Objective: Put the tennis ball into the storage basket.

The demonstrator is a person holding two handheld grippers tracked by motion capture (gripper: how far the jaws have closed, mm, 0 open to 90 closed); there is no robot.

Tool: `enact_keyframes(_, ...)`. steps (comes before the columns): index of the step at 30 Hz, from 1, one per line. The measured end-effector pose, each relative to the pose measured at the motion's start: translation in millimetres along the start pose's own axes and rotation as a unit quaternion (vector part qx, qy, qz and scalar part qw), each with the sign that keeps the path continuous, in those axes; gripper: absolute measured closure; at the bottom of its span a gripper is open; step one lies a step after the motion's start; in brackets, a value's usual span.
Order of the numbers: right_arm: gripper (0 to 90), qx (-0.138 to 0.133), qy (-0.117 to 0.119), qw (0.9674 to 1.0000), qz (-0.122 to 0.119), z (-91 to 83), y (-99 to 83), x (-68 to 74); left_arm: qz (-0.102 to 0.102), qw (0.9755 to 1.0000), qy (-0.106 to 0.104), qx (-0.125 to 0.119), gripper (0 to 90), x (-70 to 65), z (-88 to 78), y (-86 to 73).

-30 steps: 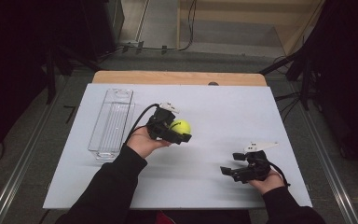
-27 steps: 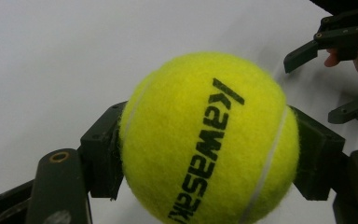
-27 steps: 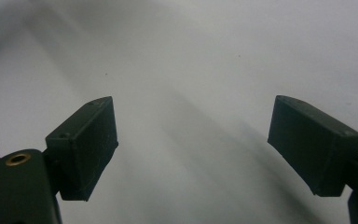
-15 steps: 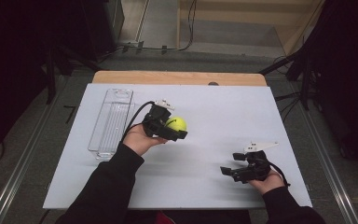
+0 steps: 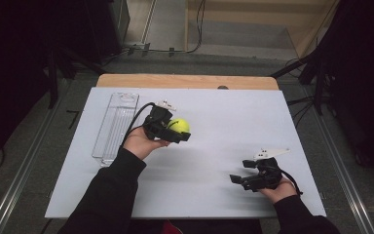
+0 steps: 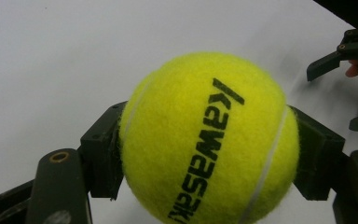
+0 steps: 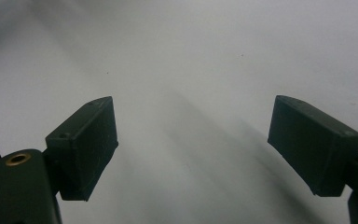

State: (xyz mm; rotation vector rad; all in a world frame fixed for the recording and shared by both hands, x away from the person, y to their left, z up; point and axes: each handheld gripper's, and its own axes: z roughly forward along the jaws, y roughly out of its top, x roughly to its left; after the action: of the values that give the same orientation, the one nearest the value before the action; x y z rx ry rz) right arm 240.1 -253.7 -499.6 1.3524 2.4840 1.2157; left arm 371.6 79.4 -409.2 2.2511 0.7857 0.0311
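High view: left gripper [image 5: 175, 130] pinches tennis ball [image 5: 178, 126], clear tray [image 5: 115, 126] just leftward; right gripper [image 5: 246, 179] spread, empty, well apart.

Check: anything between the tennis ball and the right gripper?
Nothing: in the high view, bare white table separates the tennis ball from the right gripper.

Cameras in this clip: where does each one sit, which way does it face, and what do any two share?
High view: above the person's side, looking forward and down on the white table; both forearms, left gripper, right gripper, clear tray.
Left gripper view: rides the left gripper, looking along its jaws shut on the tennis ball.
Right gripper view: rides the right gripper, jaws open over the table.
Shared: the ball shows in the high and left gripper views.
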Motion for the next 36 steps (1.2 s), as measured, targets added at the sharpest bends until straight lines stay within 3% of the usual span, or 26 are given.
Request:
enact_keyframes(17, 13.7, -0.001, 0.002, 1.0000, 0.000, -0.2, 0.1, 0.5, -0.022, 0.9995, 0.023, -0.005, 27.0, 19.5, -15.7, -2.9)
enact_keyframes(36, 13.7, -0.004, 0.003, 1.0000, -0.003, 0.1, 0.4, 0.7, -0.050, 0.9973, 0.053, -0.008, 27.0, 43.1, -28.1, -11.1)
